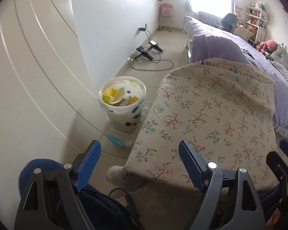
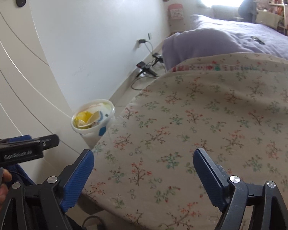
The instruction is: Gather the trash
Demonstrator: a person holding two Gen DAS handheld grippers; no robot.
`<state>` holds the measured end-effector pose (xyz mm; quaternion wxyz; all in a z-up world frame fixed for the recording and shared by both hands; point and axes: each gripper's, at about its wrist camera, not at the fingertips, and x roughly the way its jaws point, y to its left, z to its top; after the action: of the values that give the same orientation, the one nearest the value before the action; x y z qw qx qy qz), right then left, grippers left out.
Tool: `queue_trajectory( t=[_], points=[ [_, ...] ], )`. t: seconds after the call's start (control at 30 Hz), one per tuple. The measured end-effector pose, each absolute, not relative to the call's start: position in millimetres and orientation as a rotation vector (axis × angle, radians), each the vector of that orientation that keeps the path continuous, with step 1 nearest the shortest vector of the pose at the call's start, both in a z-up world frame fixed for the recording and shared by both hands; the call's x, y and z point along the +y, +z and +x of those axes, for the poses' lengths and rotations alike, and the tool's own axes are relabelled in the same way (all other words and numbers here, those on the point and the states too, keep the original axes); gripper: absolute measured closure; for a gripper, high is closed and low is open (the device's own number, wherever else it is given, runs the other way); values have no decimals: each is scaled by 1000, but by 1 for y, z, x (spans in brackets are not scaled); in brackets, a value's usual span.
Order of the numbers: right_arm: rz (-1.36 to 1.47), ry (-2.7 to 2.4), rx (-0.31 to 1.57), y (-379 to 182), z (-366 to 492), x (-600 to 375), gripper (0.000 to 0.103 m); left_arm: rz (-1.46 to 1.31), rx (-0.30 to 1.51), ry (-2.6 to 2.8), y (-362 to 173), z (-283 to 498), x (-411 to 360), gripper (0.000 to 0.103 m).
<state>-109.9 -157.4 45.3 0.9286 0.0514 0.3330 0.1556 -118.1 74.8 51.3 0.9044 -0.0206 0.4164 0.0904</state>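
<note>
A white trash bucket with blue patches (image 1: 122, 103) stands on the floor by the wall, left of a table under a floral cloth (image 1: 211, 118). It holds yellow wrappers and paper scraps (image 1: 113, 95). The bucket also shows in the right wrist view (image 2: 93, 120). My left gripper (image 1: 139, 163) is open and empty, near the table's front left corner. My right gripper (image 2: 144, 170) is open and empty, above the floral cloth (image 2: 201, 124). The left gripper's body shows at the left edge of the right wrist view (image 2: 19, 149).
A clear plastic box with a blue handle (image 1: 119, 136) lies under the bucket. Cables and black devices (image 1: 149, 51) lie on the floor by the wall. A bed with a purple cover (image 1: 230, 44) stands beyond the table. A white wardrobe (image 1: 28, 76) is at left.
</note>
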Motion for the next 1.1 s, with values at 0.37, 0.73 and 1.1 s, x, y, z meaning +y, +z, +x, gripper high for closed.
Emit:
queue_trajectory(
  t=[0.37,0.73,1.1],
  points=[
    [36,290,628,58,-129,-150,4,-11,819,218,68,-135,64,17],
    [8,245,637,59,-130,-148,2,-13,844,233,66,-132,68,17],
    [23,209,662,55,-127,-148,2,-9,856,240,63,-131,69,17]
  ],
)
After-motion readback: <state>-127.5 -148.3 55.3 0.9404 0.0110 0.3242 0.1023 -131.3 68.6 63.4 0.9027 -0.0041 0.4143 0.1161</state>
